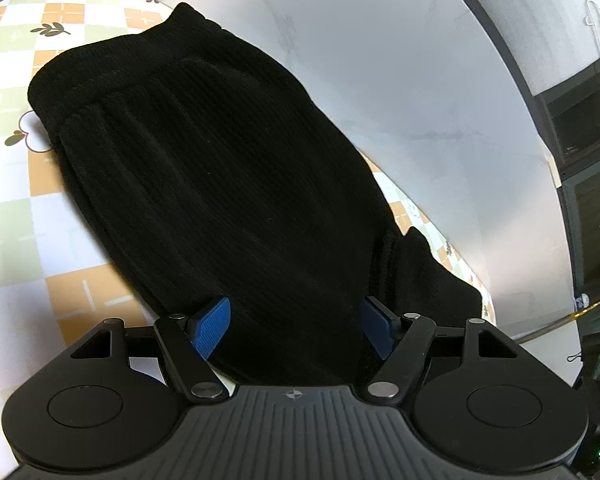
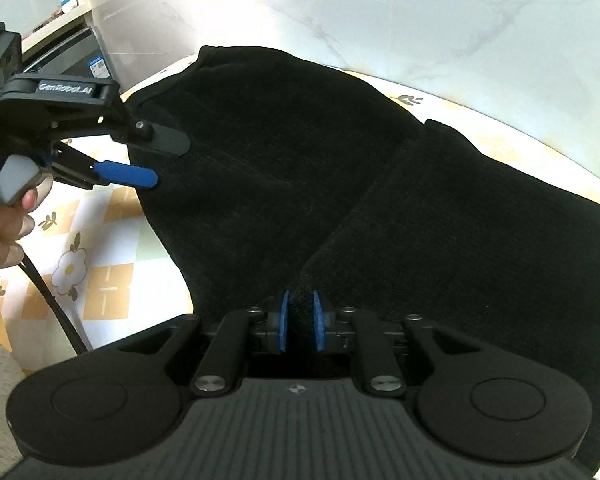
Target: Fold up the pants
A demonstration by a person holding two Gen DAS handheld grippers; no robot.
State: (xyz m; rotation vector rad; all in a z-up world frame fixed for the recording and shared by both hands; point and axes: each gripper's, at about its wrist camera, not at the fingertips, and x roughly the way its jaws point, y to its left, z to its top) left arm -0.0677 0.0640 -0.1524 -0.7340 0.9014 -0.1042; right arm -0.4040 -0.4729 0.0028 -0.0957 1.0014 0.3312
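Observation:
Black ribbed pants (image 1: 220,184) lie folded over on a checkered, flower-print tablecloth (image 1: 20,220). My left gripper (image 1: 296,308) is open, its blue pads (image 1: 212,328) set wide apart with the near end of the pants between them and no squeeze showing. In the right wrist view the pants (image 2: 280,160) fill the middle, one layer lapping over another at the right. There the left gripper (image 2: 166,162) sits at the pants' left edge with its jaws apart. My right gripper (image 2: 300,320) has its blue pads close together on a raised fold of the black fabric.
A person's hand (image 2: 0,232) holds the left gripper's handle, and a black cable (image 2: 52,304) hangs from it. Past the table's far edge is pale marble-look floor (image 1: 400,60). A dark cabinet (image 1: 580,120) and a yellow hose (image 1: 560,316) are at the right.

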